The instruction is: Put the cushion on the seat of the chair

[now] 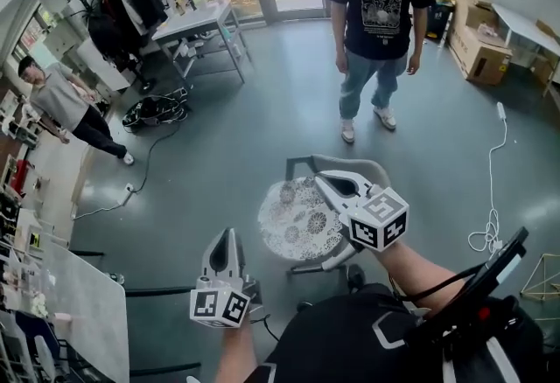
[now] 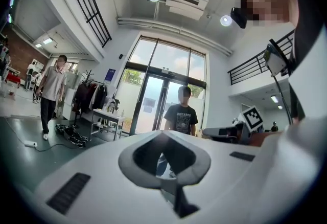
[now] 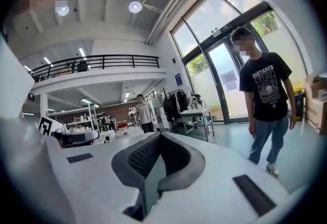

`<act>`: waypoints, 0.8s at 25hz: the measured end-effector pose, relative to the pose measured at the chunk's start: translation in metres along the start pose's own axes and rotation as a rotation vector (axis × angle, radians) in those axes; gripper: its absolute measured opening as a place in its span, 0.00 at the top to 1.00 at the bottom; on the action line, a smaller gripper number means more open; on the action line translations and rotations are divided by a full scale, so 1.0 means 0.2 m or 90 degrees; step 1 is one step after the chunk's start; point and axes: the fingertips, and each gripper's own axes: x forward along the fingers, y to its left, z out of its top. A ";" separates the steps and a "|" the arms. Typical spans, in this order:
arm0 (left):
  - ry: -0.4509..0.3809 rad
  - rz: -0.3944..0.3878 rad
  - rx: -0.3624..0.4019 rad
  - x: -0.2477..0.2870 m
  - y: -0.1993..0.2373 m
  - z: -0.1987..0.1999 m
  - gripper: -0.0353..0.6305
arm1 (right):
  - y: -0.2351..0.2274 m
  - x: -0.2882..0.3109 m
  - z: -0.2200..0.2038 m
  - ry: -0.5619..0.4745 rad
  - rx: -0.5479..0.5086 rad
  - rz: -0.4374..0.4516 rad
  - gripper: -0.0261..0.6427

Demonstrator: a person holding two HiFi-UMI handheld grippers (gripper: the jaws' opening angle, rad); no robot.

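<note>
"Where was the cushion (image 1: 297, 219)?"

"It lay flat on the seat of the chair (image 1: 337, 164). It was round and lacy, so there was no long side to line up with. I'd say it was already placed."

"And the grippers?"

"The right gripper (image 1: 324, 179) hung over the cushion's rim on the backrest side of the chair, jaws closed on nothing. The left gripper (image 1: 225, 237) was off the chair on the holder's left, clear of it, also closed and empty. The right was plainly nearer."
</note>
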 end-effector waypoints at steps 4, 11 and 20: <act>0.005 -0.002 0.045 -0.07 0.00 0.03 0.93 | 0.07 -0.02 0.05 -0.011 -0.023 -0.005 0.94; -0.001 0.021 0.047 -0.15 0.03 0.06 0.93 | 0.13 -0.05 0.08 -0.022 -0.046 -0.005 0.94; -0.001 0.030 0.047 -0.21 0.05 0.08 0.93 | 0.18 -0.07 0.11 -0.024 -0.069 -0.006 0.94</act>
